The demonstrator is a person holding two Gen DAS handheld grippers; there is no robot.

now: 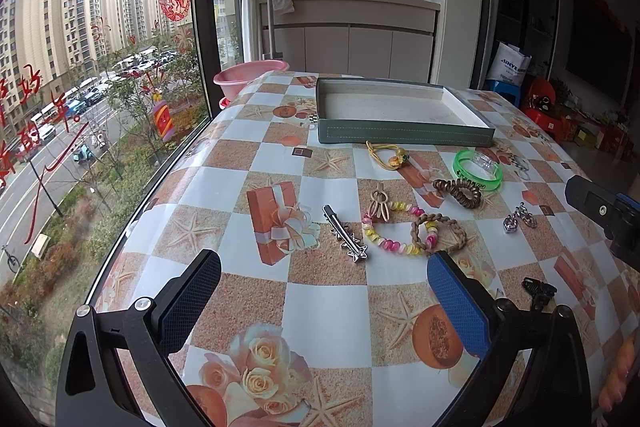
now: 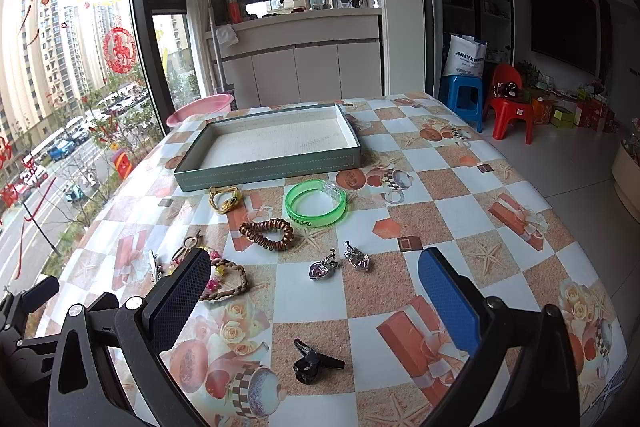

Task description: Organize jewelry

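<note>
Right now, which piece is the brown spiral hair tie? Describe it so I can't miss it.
Start at the grey-green tray and come toward the camera past the green bangle. The brown spiral hair tie lies just in front, to the bangle's left: the only coiled, coppery, telephone-cord loop.

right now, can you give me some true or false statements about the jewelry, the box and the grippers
1. The box has nothing in it. True.
2. The green bangle lies inside the box. False: it lies on the table, in front of the box.
3. The left gripper holds the silver clip. False: its fingers are spread and empty, and the clip lies on the table.
4. The right gripper is open and holds nothing. True.
5. The two heart earrings lie side by side on the table. True.
6. The black claw clip sits beside the box. False: it lies at the near end, close to the right gripper.
</note>
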